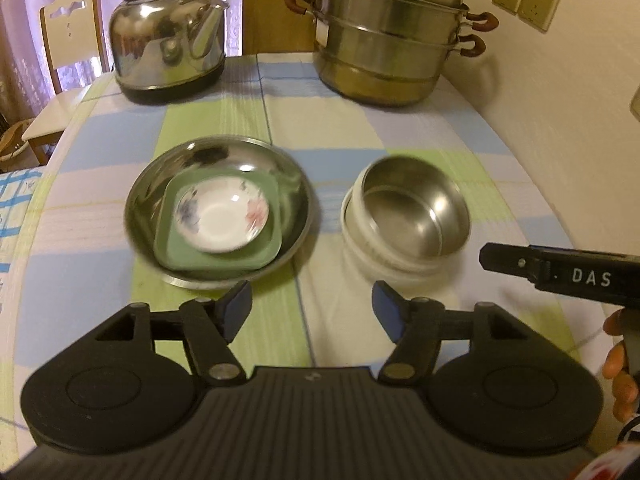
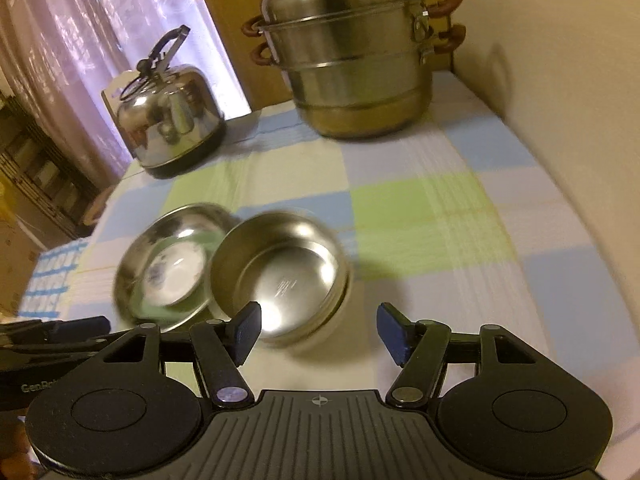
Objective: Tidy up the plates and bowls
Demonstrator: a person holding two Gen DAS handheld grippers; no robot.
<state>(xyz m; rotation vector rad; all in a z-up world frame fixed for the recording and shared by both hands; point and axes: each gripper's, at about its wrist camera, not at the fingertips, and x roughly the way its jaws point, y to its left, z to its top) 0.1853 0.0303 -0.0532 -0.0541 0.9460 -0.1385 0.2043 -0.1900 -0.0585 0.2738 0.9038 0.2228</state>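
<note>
Both grippers tilted down over table, near the dishes. L gripper (image 1: 312, 308) jaws apart, empty, near steel plate (image 1: 218, 216). R gripper (image 2: 318, 330) jaws apart, empty, near steel bowl (image 2: 280, 276).

Home dining table (image 1: 360, 128) — kettle (image 1: 168, 40), steamer (image 1: 392, 36)

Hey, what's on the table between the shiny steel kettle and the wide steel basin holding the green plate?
Nothing: only bare checked tablecloth lies between kettle and basin, clearest in the left wrist view.
</note>
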